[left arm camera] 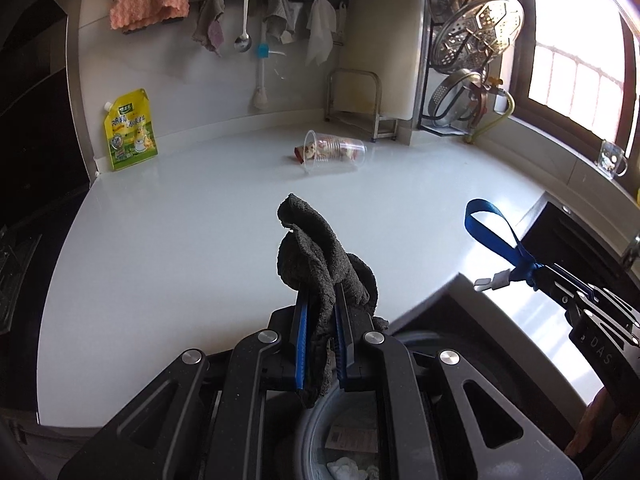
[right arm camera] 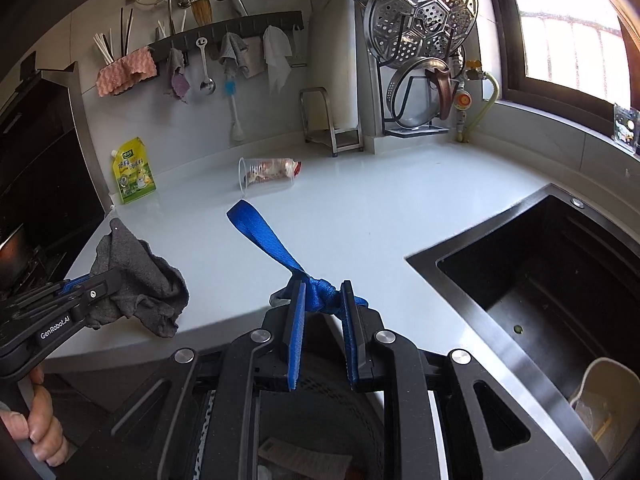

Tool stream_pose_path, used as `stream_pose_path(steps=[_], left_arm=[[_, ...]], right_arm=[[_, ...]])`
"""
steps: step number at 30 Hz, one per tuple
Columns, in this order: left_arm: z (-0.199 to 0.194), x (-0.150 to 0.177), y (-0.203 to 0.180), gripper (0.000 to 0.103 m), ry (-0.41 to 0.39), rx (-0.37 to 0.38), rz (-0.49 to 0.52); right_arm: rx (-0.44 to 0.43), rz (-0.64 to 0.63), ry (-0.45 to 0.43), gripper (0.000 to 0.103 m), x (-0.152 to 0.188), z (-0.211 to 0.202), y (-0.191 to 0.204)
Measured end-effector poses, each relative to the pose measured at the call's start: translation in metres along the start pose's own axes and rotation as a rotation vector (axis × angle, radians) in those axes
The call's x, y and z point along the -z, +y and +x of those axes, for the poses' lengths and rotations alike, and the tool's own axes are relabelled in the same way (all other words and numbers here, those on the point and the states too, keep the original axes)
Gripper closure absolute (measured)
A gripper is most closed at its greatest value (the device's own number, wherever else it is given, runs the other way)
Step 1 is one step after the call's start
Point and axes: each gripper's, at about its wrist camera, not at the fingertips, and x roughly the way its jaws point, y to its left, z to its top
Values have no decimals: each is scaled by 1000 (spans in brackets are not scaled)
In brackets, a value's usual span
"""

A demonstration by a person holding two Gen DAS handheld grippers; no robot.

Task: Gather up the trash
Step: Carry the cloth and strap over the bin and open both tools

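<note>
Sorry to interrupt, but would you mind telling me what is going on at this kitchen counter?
A person is collecting trash with a handheld gripper in each hand. The left gripper is shut on a dark grey rag, and the right gripper is shut on a knotted blue strap. Both hang at the counter's near edge, above an open bin. A tipped clear plastic cup holding a wrapper lies on the counter.

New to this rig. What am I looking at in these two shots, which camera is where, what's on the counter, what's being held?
No robot: a person carries two handheld grippers, each with a fisheye camera looking along its jaws. The left wrist view shows the left gripper shut on a dark grey cloth. The right wrist view shows the right gripper shut on the knot of a blue strap. On the white counter lie a tipped clear plastic cup with a wrapper inside and a yellow pouch. A sink sits beside it.
</note>
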Motion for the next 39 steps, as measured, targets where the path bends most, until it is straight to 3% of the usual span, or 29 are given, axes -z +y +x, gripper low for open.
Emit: stream_pose_path(steps=[14,39], left_arm=[[-41,70,-26,91,49,83,58],[-2,102,-38,91,217,120,64]], right_arm=[[2,12,71,86,76,-55,17],[2,29,178,86,106,-30,12]])
